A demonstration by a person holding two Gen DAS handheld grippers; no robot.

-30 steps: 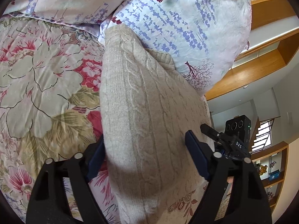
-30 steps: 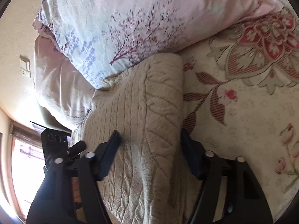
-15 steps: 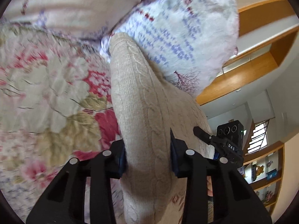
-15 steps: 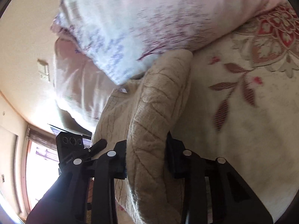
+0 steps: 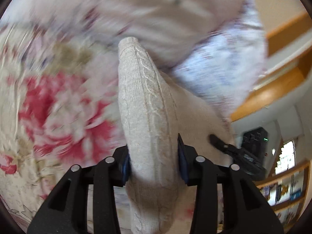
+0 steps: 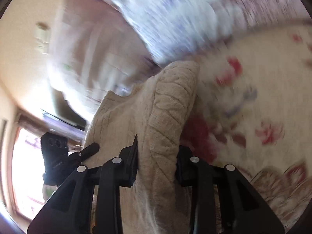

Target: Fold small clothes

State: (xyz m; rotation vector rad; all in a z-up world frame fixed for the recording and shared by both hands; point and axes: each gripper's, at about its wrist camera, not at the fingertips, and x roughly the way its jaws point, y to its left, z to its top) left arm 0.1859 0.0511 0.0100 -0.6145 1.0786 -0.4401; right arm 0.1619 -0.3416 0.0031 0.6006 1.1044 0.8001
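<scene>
Two grippers each clamp a bunched edge of the beige cable-knit sweater [image 5: 150, 117]. The left gripper [image 5: 153, 164] has the knit squeezed between its blue pads, though its jaws are opening slightly around the wad; the right gripper [image 6: 156, 163] holds its own fold, pinched narrow. Beyond the fingers the sweater runs away over the floral bedspread [image 5: 58, 107] toward the lilac-printed pillow [image 5: 224, 72] at the far end. The step in hand looks like carrying one edge over to make a fold. Next, both hands should travel together, lay the edge flat and square, then release.

Beige cable-knit sweater [image 5: 150, 117], bunched, lifted
</scene>
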